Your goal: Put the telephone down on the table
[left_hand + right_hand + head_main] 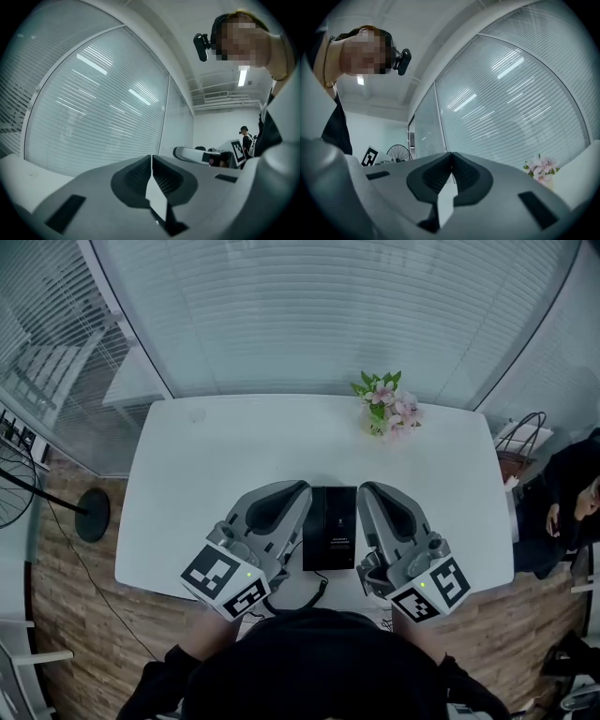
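The black telephone (329, 527) lies flat on the white worktop (234, 437), near its front edge. It sits between the left hand-held gripper (300, 489) and the right hand-held gripper (367, 489), each with jaws pressed together on nothing. The put-down looks finished, and the next move probably needs only drawing both hands clear. The telephone's white print is too small to read.

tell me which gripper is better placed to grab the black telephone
Right, marginally. The left gripper and right gripper flank the telephone, both shut and empty, but its cord trails toward the left one, so the right side looks clearer.
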Available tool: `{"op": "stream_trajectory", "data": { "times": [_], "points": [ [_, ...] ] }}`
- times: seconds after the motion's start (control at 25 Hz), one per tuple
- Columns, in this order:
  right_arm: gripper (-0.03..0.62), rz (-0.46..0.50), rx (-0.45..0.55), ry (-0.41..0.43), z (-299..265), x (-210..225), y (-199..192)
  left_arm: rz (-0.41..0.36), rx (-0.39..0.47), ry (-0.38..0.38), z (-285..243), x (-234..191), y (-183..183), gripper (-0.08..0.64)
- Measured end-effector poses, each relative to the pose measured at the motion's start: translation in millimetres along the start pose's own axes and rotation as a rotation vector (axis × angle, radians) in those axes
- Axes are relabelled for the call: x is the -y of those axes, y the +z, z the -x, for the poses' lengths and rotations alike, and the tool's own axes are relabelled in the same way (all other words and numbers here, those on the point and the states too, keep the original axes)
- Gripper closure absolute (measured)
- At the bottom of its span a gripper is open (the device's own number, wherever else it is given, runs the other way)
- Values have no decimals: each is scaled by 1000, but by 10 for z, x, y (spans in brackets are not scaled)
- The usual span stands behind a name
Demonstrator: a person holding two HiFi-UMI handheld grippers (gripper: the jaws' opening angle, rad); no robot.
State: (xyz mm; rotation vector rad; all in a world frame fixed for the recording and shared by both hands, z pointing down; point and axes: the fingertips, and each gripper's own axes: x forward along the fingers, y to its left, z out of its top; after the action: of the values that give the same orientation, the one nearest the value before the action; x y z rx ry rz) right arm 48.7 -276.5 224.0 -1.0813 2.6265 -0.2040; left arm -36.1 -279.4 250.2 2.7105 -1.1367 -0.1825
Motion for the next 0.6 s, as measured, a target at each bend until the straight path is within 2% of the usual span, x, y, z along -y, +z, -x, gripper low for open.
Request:
{"op": "stream_trajectory", "data": {
  "times": [0.6],
  "points": [
    [586,37,3,-1,60,-12,5,11,4,-19,-14,100,-45,546]
  ]
}}
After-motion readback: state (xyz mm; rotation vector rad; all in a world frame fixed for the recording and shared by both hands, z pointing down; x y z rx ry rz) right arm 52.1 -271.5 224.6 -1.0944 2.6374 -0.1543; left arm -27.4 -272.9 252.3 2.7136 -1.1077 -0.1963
